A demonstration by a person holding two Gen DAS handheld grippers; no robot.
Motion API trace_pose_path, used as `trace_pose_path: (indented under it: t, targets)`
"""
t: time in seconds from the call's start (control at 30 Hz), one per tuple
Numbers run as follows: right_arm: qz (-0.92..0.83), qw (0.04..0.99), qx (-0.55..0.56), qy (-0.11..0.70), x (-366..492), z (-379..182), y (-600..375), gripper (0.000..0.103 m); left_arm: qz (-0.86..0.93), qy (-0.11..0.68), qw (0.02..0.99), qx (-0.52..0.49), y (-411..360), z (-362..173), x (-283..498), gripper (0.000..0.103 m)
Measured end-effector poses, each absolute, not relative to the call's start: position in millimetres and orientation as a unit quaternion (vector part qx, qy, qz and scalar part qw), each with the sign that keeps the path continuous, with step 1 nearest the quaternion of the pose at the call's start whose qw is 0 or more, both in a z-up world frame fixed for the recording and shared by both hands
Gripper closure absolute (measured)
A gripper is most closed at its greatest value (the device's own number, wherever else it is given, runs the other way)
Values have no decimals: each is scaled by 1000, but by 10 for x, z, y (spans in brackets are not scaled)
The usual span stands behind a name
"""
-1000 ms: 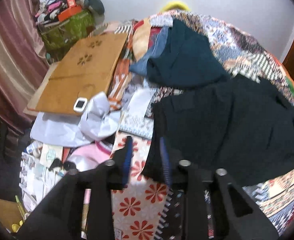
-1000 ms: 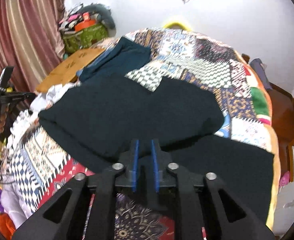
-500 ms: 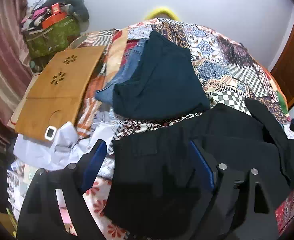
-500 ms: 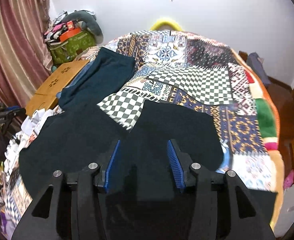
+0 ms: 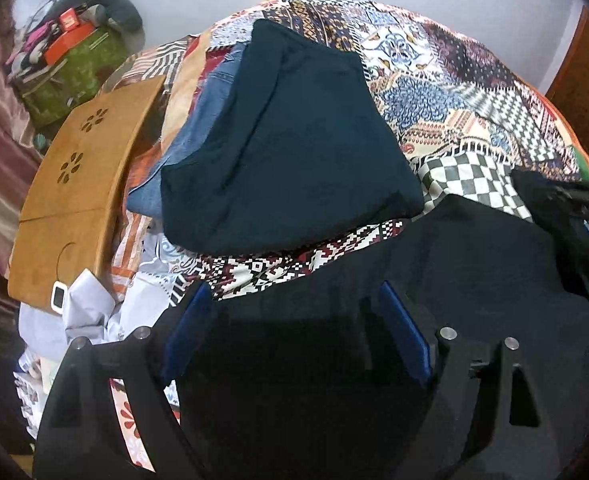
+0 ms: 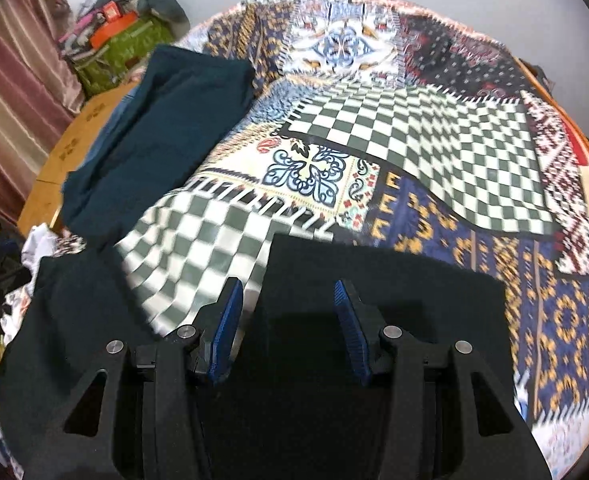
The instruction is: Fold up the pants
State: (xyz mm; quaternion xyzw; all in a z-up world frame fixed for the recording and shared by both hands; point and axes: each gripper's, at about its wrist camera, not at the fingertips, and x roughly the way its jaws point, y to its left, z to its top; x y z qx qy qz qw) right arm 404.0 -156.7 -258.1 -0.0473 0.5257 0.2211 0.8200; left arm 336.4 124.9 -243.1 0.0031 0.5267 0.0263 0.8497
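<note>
Left wrist view: left claw (image 5: 294,332) stood wide apart over black pants (image 5: 474,280), nothing gripped. Right claw (image 6: 288,320) half apart above pants' 12 o'clock edge, empty. Pants lay spread on patchwork bed (image 6: 414,140). Judged soft, limp, light, prone to slump; best pinched at edge or hem corners.

Two tongs (image 5: 294,312) (image 6: 286,300) — three garments (image 5: 474,280)

Patchwork-quilted bed (image 6: 414,128), black pants (image 6: 374,320), folded teal garment (image 5: 286,140)
</note>
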Motion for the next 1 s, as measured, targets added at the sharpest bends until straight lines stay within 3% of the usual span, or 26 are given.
trace_pose_path:
  t: [0.13,0.2,0.27,0.37,1.0]
  targets:
    - [217,823,-49,522,4129,-2654,-1507,60,22,530,847,25,1182,-2499,3375,18]
    - [209,828,-54,518,4118,-2668,-1502,79,22,530,847,33,1152,-2511,3365,18]
    - [218,827,-50,516,4082,-2663,-1519,88,22,530,847,39,1127,-2512,3354,18]
    - [218,830,-45,511,4001,-2613,-1590,93,19,530,847,40,1084,-2475,3328,18]
    - [148,925,39,347,2667,-904,-3417,94,-62,507,858,56,101,-1946,2821,13]
